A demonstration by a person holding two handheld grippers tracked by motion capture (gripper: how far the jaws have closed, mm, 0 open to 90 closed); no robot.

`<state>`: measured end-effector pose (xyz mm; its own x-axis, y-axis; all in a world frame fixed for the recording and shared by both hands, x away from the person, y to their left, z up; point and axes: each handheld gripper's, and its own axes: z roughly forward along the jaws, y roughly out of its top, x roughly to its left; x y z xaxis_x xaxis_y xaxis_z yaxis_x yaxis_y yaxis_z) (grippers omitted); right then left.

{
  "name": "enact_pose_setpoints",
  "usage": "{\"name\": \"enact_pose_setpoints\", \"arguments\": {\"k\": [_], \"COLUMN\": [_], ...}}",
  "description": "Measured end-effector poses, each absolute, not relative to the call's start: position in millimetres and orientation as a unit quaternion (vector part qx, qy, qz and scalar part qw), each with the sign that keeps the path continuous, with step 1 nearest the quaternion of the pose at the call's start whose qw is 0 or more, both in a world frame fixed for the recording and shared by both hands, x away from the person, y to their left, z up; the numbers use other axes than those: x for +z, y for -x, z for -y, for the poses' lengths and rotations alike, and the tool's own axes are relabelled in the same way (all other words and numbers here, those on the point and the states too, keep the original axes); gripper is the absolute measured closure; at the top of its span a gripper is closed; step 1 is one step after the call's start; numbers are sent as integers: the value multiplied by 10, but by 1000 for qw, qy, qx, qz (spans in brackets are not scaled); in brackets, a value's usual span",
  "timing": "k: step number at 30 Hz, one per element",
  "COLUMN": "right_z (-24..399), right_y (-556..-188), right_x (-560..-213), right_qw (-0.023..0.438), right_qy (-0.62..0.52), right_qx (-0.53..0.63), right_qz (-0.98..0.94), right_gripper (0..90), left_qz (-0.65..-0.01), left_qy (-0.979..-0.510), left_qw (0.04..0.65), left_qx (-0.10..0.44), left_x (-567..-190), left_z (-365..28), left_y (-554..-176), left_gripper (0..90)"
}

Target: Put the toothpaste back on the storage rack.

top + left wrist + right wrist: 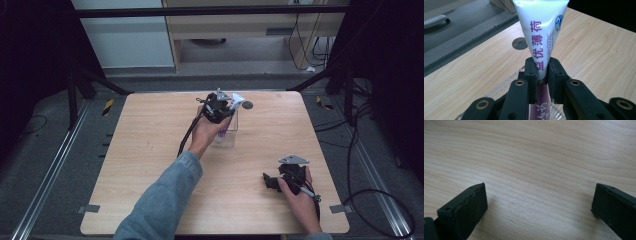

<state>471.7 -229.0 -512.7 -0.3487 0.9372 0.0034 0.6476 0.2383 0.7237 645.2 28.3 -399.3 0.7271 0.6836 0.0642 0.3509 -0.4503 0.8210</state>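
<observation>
Left gripper (541, 72) at far centre of counter (150, 165), jaws clamped on white-and-purple tube (541, 32), above clear container (226, 136). Tube upright, flat end up, lower end inside container. Right gripper (539, 205) near right front edge, jaws spread wide, holding nothing, just above bare wood.

My bench in a lab-style recording room

I work at a bare light-wood table (150, 165) with a small round grommet hole (247, 105) near its far edge, standing on grey carpet. Dark frame bars (210, 10) and black curtains (30, 60) close in the left and right sides, metal rails (50, 175) run along the floor on both sides, loose black cables (380, 200) coil at the near right, yellow-black tape marks (107, 106) sit by the far corners, and pale cabinets (250, 25) stand beyond.
</observation>
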Motion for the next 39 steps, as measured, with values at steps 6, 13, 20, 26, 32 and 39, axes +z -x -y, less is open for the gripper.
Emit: {"name": "enact_pose_setpoints", "arguments": {"k": [6, 13, 20, 26, 32, 39], "right_z": [2291, 2290, 2291, 2290, 2291, 2291], "right_y": [-4717, -4717, -4717, -4717, -4717, -4717], "right_x": [-5127, -5127, -5127, -5127, -5127, -5127], "right_qw": [224, 223, 224, 224, 224, 224], "right_qy": [-525, -525, -525, -525, -525, -525], "right_qx": [324, 324, 324, 324, 324, 324], "right_qz": [-755, -754, -755, -755, -755, -755], "right_gripper": [3, 3, 3, 3, 3, 3], "left_qz": [-312, -311, -311, -311, -313, -311], "left_qy": [-828, -828, -828, -829, -830, -831], "left_qw": [422, 422, 422, 422, 420, 419], "left_qx": [198, 197, 197, 195, 192, 194], "left_x": [-3997, -4001, -4001, -4004, -4006, -4006], "left_z": [-277, -269, -269, -275, -271, -274], "left_y": [-6460, -6462, -6460, -6465, -6463, -6460], "left_gripper": [788, 785, 782, 781, 778, 776]}}
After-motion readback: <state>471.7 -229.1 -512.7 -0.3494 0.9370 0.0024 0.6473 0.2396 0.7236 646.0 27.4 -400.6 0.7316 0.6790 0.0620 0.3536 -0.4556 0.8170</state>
